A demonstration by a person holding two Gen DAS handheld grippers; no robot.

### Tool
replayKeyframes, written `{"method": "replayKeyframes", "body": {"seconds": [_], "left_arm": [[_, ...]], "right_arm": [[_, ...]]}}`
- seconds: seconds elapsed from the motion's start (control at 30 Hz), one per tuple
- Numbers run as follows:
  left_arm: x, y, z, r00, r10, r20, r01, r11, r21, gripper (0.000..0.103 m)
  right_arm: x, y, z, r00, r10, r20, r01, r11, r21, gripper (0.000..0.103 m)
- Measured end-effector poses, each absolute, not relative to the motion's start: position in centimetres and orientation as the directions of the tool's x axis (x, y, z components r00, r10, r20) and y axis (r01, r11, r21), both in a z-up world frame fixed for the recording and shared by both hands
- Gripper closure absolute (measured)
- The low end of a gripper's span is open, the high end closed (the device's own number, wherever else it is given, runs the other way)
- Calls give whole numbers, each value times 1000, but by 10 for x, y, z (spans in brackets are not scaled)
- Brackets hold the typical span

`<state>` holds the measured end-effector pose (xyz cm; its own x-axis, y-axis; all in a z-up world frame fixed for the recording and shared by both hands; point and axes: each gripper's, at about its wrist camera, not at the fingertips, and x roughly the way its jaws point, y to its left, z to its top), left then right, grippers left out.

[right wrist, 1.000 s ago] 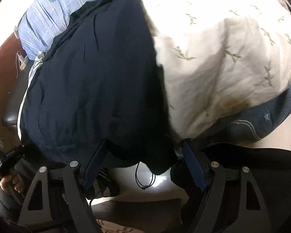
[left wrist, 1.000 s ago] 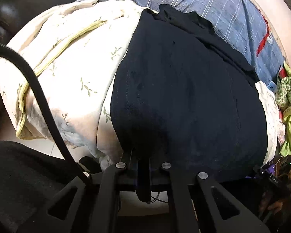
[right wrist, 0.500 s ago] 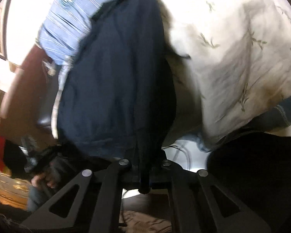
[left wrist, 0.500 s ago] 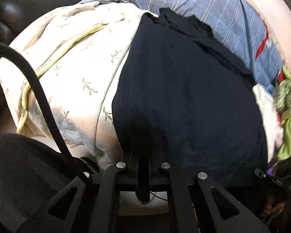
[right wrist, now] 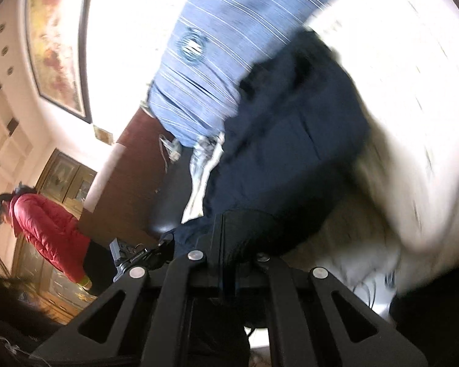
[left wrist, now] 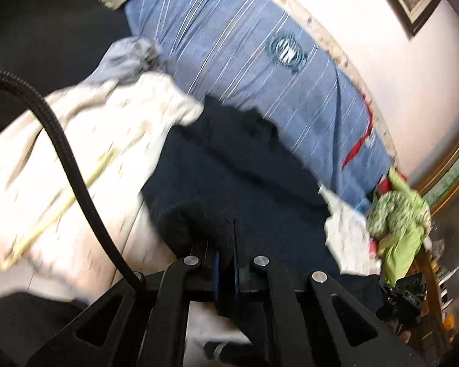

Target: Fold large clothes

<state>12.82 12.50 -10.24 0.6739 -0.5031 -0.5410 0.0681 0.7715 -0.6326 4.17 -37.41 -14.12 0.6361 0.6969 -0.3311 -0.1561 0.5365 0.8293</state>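
The dark navy garment (left wrist: 248,189) lies spread over a cream quilt with a leaf print (left wrist: 76,159), its far edge against a blue striped pillow (left wrist: 260,61), and its near hem is bunched up off the quilt at both corners. The left gripper (left wrist: 226,263) has its jaws pressed together on the hem's left corner, beside a black cable (left wrist: 76,177); a green cloth (left wrist: 401,223) lies far right. The right gripper (right wrist: 226,263) is likewise clamped on the other corner, while a person in a red jacket (right wrist: 46,229) stands at the left edge.
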Motion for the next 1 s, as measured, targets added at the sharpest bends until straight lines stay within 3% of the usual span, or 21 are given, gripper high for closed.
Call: {"method": "replayKeyframes", "body": {"seconds": [0.23, 0.5, 0.67, 0.77, 0.83, 1.0], "left_arm": [[226, 120, -62, 720, -494, -487, 89, 762, -642, 99], [401, 84, -57, 704, -458, -542, 74, 807, -586, 99], [503, 74, -99, 657, -454, -602, 22, 809, -587, 97], [551, 72, -146, 576, -464, -673, -72, 791, -607, 86], [571, 81, -176, 543, -497, -677, -164, 728, -666, 85], [584, 90, -176, 547, -509, -665, -167, 712, -682, 83]], "right_arm": [[132, -377, -83, 690, 652, -315, -236, 614, 753, 98], [301, -397, -59, 718, 579, -386, -215, 712, 669, 98], [414, -404, -78, 710, 528, -466, -150, 760, 632, 98], [465, -406, -117, 650, 455, -609, -38, 819, 572, 98], [486, -411, -144, 610, 423, -670, 39, 829, 558, 97], [495, -423, -168, 623, 410, -666, 99, 803, 588, 93]]}}
